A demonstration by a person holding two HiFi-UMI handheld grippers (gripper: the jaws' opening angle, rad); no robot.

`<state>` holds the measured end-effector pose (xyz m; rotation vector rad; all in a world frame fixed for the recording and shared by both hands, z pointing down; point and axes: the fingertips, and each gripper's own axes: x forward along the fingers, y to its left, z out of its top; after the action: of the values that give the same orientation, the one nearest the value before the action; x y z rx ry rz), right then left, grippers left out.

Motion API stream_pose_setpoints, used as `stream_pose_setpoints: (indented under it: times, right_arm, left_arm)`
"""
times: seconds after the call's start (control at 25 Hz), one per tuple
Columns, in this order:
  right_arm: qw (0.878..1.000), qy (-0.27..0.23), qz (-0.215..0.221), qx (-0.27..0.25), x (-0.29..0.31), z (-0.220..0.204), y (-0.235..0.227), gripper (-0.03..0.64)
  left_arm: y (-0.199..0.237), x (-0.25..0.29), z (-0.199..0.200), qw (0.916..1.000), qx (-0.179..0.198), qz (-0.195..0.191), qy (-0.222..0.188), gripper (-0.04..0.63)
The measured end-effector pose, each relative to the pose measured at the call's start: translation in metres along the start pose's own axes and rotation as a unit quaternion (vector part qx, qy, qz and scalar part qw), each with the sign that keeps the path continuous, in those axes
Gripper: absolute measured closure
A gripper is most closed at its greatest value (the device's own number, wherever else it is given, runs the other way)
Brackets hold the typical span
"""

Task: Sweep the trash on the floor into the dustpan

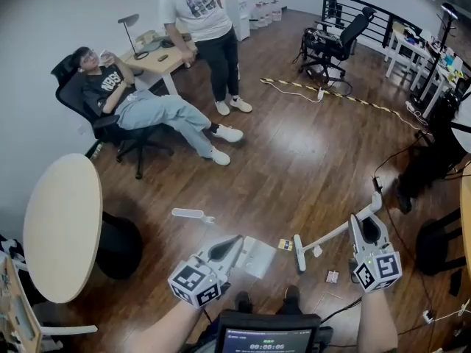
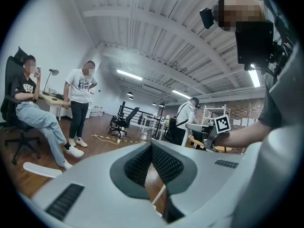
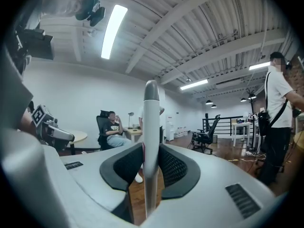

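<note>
Right gripper [image 1: 366, 221] clamped on long white plastic broom [image 1: 331, 234], left gripper [image 1: 236, 240] jaws pinched together beside pale flat dustpan [image 1: 257, 258], small yellow scrap [image 1: 285, 245] between.

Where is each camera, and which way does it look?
Head view: on the person's head, looking down at the floor; both forearms, left gripper, right gripper show.
Left gripper view: on the left gripper, facing across the floor; its jaws show.
Right gripper view: on the right gripper, facing along the broom handle; its jaws show.
Shared: the seated person.
</note>
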<state>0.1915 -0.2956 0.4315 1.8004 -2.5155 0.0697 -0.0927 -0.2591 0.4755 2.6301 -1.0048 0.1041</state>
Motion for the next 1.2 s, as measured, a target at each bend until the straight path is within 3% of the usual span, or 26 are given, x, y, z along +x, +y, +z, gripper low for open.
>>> stream_pose_setpoints:
  times: [0.2,0.64,0.96,1.08,1.2]
  right_arm:
    - [0.998,0.01,0.062,-0.006,0.036,-0.028,-0.024,0.495]
    - [0.981,0.037,0.187,-0.043,0.121,-0.113,-0.062,0.497]
    - [0.962,0.062,0.255,-0.074,0.167,-0.189,-0.063,0.497]
    - [0.962,0.049,0.261,-0.066,0.174,-0.197,-0.063,0.497]
    - [0.953,0.053,0.29,-0.074,0.173,-0.201,-0.05,0.497]
  left_arm:
    - [-0.006,0.036,-0.019,0.9984,-0.036,0.04,-0.014,0.581]
    - [0.001,0.099,-0.064,0.9899,-0.032,0.136,-0.024,0.581]
    - [0.012,0.108,-0.1,0.9816,-0.039,0.184,-0.032,0.581]
    - [0.012,0.105,-0.119,0.9789,-0.04,0.2,-0.011,0.58]
    - [0.011,0.1,-0.129,0.9766,-0.045,0.21,-0.005,0.58]
